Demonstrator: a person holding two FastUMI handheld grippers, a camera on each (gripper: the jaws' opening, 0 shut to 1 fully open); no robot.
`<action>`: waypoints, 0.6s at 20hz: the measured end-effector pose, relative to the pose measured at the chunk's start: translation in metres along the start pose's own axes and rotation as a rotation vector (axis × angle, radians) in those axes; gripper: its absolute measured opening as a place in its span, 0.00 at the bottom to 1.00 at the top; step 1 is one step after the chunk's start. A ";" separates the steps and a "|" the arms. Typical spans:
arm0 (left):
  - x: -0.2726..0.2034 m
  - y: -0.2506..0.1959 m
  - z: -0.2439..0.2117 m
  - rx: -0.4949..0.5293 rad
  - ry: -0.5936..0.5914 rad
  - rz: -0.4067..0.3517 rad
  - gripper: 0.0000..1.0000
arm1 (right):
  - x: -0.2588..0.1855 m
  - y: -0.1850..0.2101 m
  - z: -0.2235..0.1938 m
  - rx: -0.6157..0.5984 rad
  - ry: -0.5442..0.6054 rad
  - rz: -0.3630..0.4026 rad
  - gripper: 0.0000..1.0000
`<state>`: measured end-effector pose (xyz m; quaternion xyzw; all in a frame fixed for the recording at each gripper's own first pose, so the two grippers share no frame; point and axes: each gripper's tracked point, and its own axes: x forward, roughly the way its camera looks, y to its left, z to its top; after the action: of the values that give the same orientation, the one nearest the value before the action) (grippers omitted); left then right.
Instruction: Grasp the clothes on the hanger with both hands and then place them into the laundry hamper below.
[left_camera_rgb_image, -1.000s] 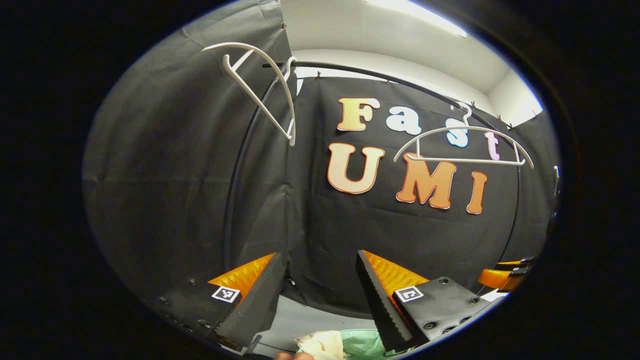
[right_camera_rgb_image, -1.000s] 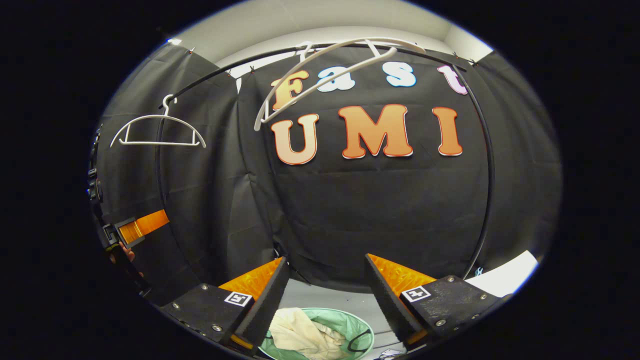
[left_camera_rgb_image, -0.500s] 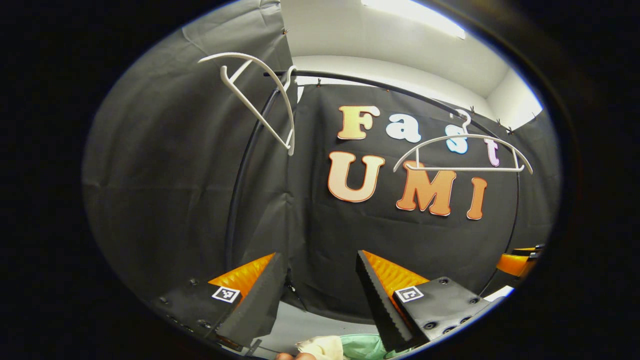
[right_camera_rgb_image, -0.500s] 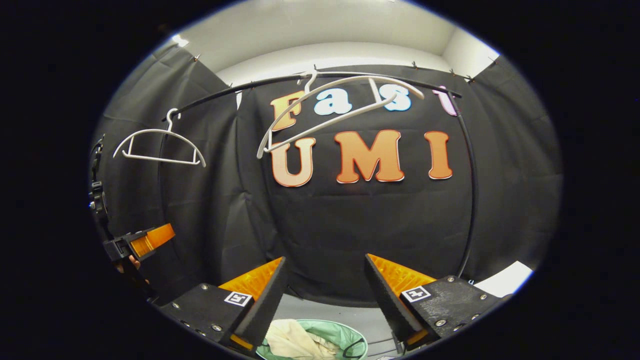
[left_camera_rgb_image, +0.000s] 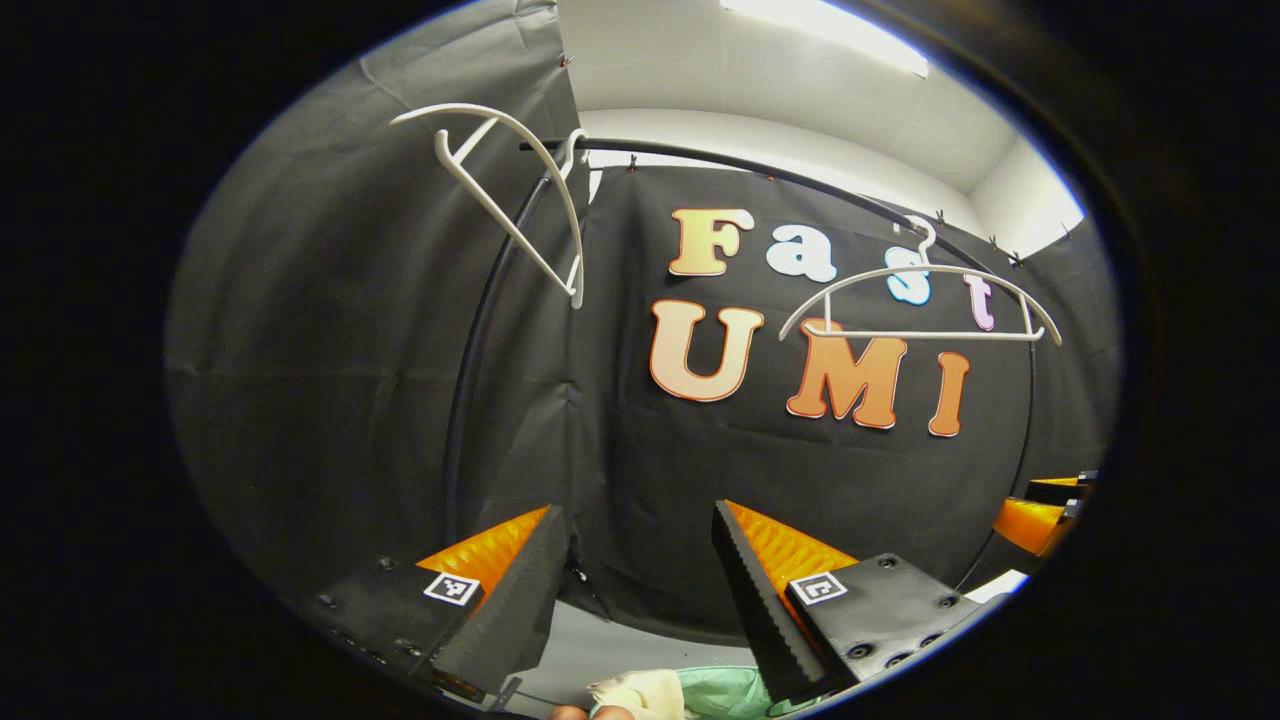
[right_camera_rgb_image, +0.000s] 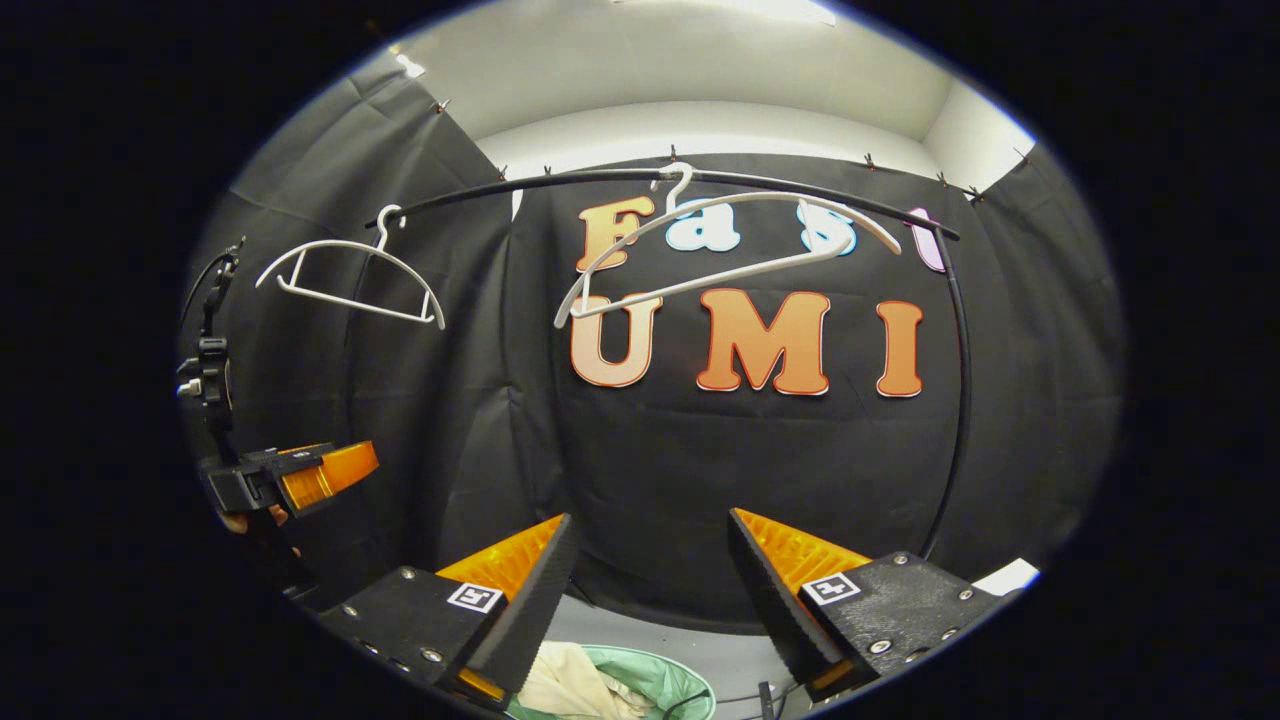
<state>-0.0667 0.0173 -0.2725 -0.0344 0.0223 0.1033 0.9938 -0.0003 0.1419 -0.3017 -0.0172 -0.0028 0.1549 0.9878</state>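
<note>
No brand or readable label showed on the things themselves; each set of tongs carried only small square black-and-white marker tags, no words.

In the left gripper view, a bare white hanger (left_camera_rgb_image: 505, 195) hung tilted at the left end of the black rail (left_camera_rgb_image: 760, 170). The left tongs (left_camera_rgb_image: 640, 590) were spread wide with nothing between them. Below and between their fingers lay the cream clothes (left_camera_rgb_image: 635, 693), bunched at the rim of the pale green laundry hamper (left_camera_rgb_image: 725, 692), with a fingertip (left_camera_rgb_image: 570, 713) at the very bottom edge just left of them. Farther right a second bare hanger (left_camera_rgb_image: 920, 305) hung level from the rail, and at the far right edge part of the right tongs (left_camera_rgb_image: 1045, 510) showed; whether they gaped could not be told there.

In the right gripper view, the left tongs (right_camera_rgb_image: 300, 480) showed at the left edge under one empty hanger (right_camera_rgb_image: 350, 280). A second hanger (right_camera_rgb_image: 725, 250) hung slanted at centre. The right tongs (right_camera_rgb_image: 650, 600) stood spread and empty above the hamper (right_camera_rgb_image: 660, 680), where the clothes (right_camera_rgb_image: 575, 685) lay inside. A dark cord (right_camera_rgb_image: 675, 705) lay by the hamper's right rim.
</note>
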 end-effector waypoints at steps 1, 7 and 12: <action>0.000 -0.002 0.001 0.000 -0.001 -0.003 1.00 | 0.000 -0.001 -0.002 0.016 0.003 0.002 0.93; -0.006 0.007 0.003 0.023 -0.010 0.007 1.00 | 0.005 -0.021 -0.006 0.099 0.026 -0.054 1.00; -0.008 0.009 -0.003 0.037 0.006 0.004 0.97 | 0.002 -0.032 -0.005 0.132 0.027 -0.083 1.00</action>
<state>-0.0761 0.0243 -0.2753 -0.0162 0.0271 0.1046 0.9940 0.0118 0.1119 -0.3058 0.0457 0.0202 0.1134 0.9923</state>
